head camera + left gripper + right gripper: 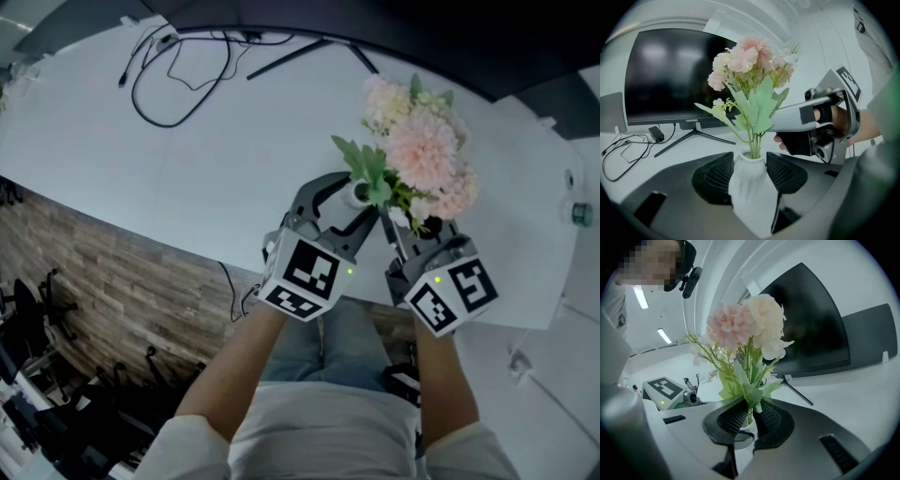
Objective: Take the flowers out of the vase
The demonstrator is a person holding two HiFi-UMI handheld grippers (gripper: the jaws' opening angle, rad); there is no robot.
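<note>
A bunch of pink and cream artificial flowers (422,155) with green leaves stands in a small white vase (359,194) near the table's front edge. My left gripper (750,171) is shut on the vase (751,183), one pad against each side of its body. My right gripper (750,416) is shut on the green flower stems (749,405) just above the vase mouth (743,434). From the head view both grippers meet under the bouquet, left gripper (347,202) beside right gripper (398,220). The blooms (745,324) rise upright above the jaws.
A dark monitor (670,75) on a thin-legged stand (309,52) sits at the back of the white table (141,159). Black cables (178,70) loop at the back left. The table's front edge (187,246) runs close to the vase.
</note>
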